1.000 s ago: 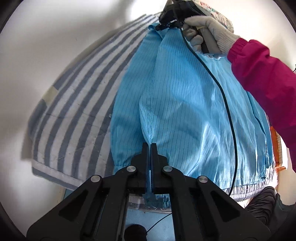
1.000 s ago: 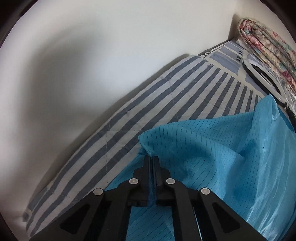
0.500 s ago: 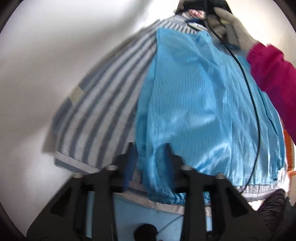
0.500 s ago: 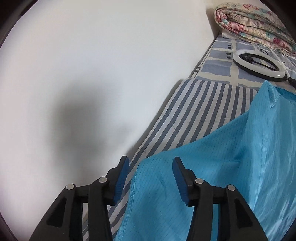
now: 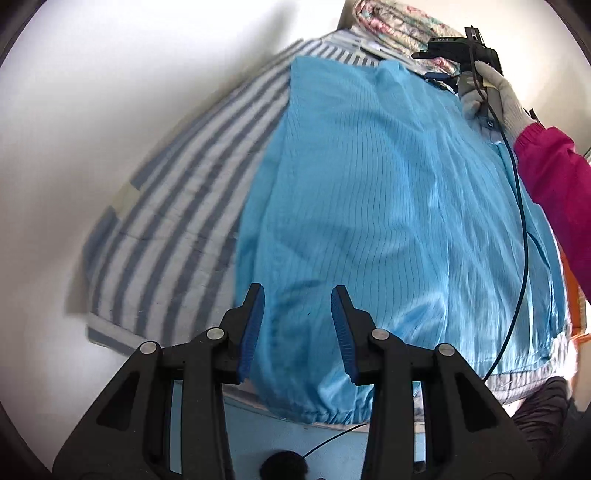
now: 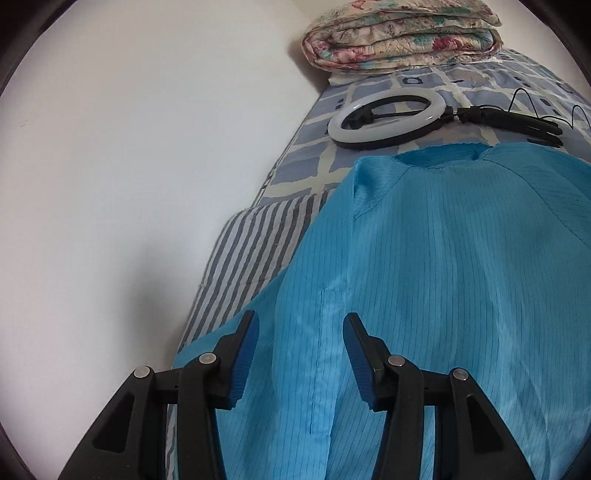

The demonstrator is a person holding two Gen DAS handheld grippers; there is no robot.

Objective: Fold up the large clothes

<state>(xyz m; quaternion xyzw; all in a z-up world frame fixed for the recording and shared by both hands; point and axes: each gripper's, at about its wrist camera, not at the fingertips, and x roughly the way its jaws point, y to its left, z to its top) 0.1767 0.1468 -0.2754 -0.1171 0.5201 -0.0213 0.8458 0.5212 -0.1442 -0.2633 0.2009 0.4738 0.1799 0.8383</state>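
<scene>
My left tool [image 5: 297,325] stands with its blue pads apart, holding nothing; it hangs over the near hem of the blue pinstriped garment [image 5: 388,206], where the elastic cuff of a folded-in sleeve bunches at the near edge of the bed [image 5: 177,229]. My right tool [image 6: 299,350] is likewise parted and empty, poised above the seam where that sleeve panel lies over the body of the garment. In the left view I can see the right tool far off at the collar end, gripped in a gloved hand [image 5: 491,96] with a magenta sleeve [image 5: 554,181] behind it.

The garment lies flat and lengthwise on the striped sheet [image 5: 177,206], its left side already turned in so that its edge runs straight down the bed. Its collar points toward the far end, where a ring light [image 6: 388,122] and a rolled floral quilt [image 6: 399,33] rest, the light just beyond the collar.

I judge the first side fold is laid down and released. The opposite side, toward the bed's right edge, looks not yet turned in. The next move, as I read it, calls for both tools to pinch that far side at shoulder and hem and carry it across evenly, keeping the slippery fabric from sliding or wrinkling.
</scene>
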